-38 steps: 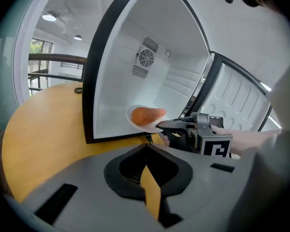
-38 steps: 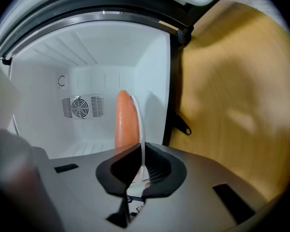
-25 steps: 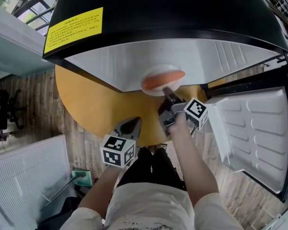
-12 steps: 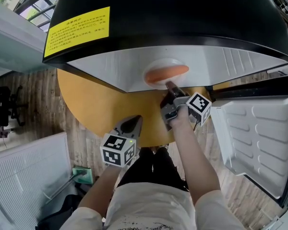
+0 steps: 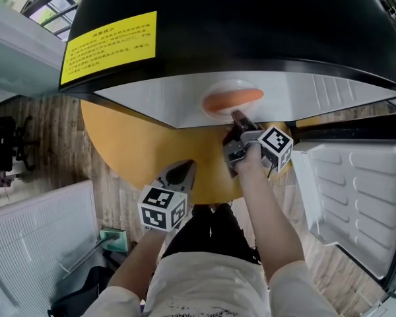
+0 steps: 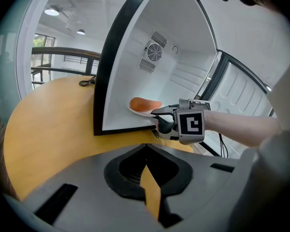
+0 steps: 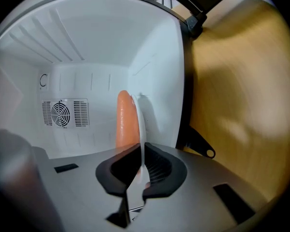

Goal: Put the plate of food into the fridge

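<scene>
Around us, a black fridge [image 5: 251, 18] with a yellow label [image 5: 109, 45] on its top stands on a round yellow table [image 5: 138, 144]. Its door [image 5: 356, 190] hangs wide open on our right, its white inner lining facing us. Inside, a round fan vent [image 7: 60, 113] sits in the white rear wall, and a black hinge bracket [image 7: 200, 146] juts out at the foot of the frame, just beside the plate's path. The fridge's black front frame runs close along the plate's left in the left gripper view.

The table stands on a wooden plank floor [image 5: 33, 131]. A white ribbed panel [image 5: 39, 236] lies at lower left, a dark chair [image 5: 6, 150] stands at the far left, and a railing [image 6: 63, 57] runs before the windows.

The plate [image 5: 228, 91], carrying a long orange piece of food [image 5: 233, 100], is inside the fridge, low over its white floor and just past the front lip. We cannot tell whether it rests there. Our right gripper [image 5: 239, 119] pinches the plate's near rim, the jaws nearly together on the thin white edge [image 7: 141, 124], with the food [image 7: 126, 120] lying beyond the jaws. Our left gripper [image 5: 179, 174] hangs over the table's near edge, well apart from the plate, its jaws pressed together with nothing between them.
</scene>
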{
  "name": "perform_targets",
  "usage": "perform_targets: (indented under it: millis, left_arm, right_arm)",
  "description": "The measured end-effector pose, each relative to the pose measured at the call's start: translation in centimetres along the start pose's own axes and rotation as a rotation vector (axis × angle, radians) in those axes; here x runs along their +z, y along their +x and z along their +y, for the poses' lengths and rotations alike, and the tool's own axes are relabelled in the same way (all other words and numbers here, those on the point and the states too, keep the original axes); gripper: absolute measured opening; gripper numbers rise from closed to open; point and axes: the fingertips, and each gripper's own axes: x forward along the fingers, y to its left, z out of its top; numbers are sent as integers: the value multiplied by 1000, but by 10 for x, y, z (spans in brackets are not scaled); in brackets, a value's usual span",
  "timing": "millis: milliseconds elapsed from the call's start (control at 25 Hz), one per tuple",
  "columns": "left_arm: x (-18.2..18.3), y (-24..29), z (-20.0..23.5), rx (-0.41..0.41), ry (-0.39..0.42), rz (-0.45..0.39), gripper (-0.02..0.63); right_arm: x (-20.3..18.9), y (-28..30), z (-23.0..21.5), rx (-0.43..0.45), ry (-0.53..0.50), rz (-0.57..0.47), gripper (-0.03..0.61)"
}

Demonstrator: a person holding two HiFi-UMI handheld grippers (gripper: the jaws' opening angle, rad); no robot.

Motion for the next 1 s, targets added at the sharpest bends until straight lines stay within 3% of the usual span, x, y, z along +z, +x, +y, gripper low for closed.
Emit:
perform_targets:
  millis: [880,1000]
  left_arm:
    - [0,3,7,3,-19,6,23]
    - [1,2,7,5,-22,3,23]
  right_arm:
    - [5,12,9,6,1,-14,34]
    - [5,12,13,18,-15,-10,65]
